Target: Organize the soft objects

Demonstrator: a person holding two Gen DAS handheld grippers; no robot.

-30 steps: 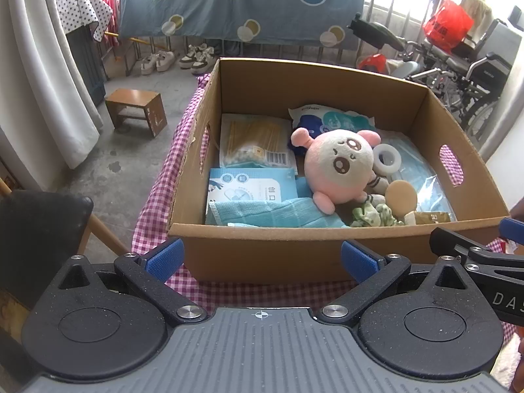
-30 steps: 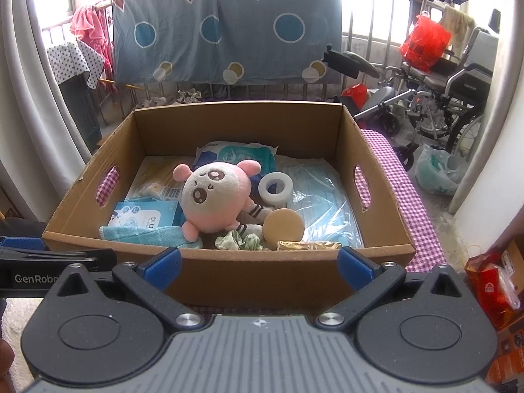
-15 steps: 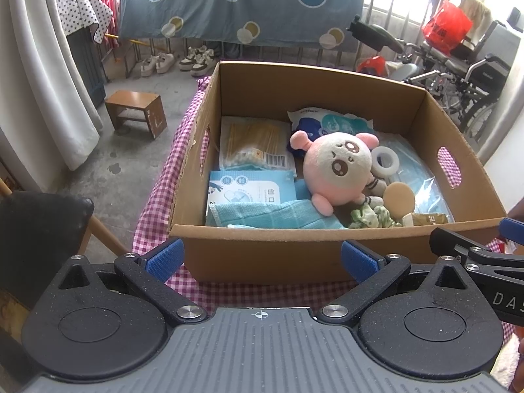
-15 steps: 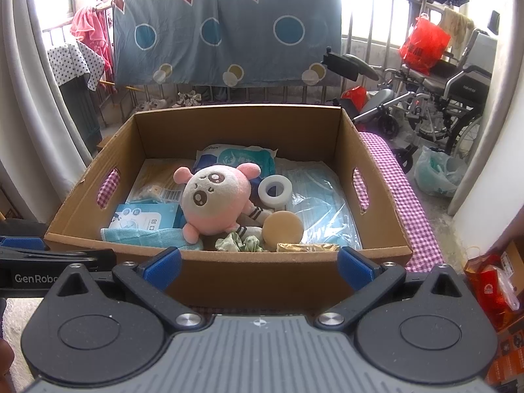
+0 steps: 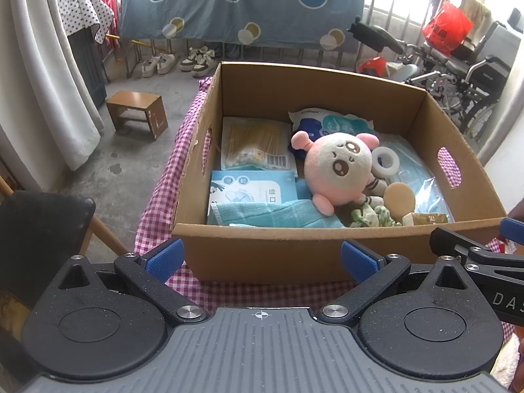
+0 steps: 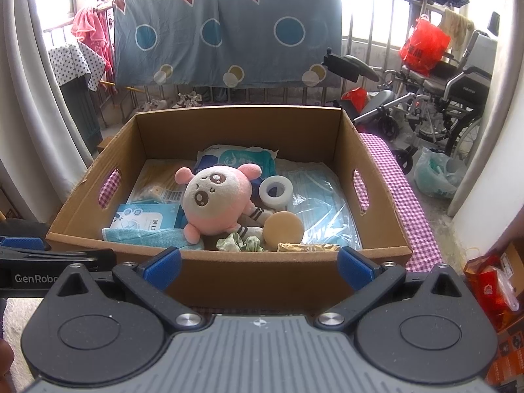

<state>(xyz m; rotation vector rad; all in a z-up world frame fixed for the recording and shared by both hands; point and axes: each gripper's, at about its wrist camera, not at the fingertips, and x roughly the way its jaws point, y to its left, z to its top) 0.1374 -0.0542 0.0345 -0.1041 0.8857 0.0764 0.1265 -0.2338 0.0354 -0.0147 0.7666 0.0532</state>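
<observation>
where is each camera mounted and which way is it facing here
Left wrist: sits on the left gripper, open in front of the brown cardboard box; the right gripper's black arm intrudes at its right edge.
Right wrist: sits on the right gripper, open, facing the box from its right; the left gripper's arm shows at its left edge.
Shared: the box, round pink-and-white plush toy, white tape roll and the hanging blue sheet with circles.
</observation>
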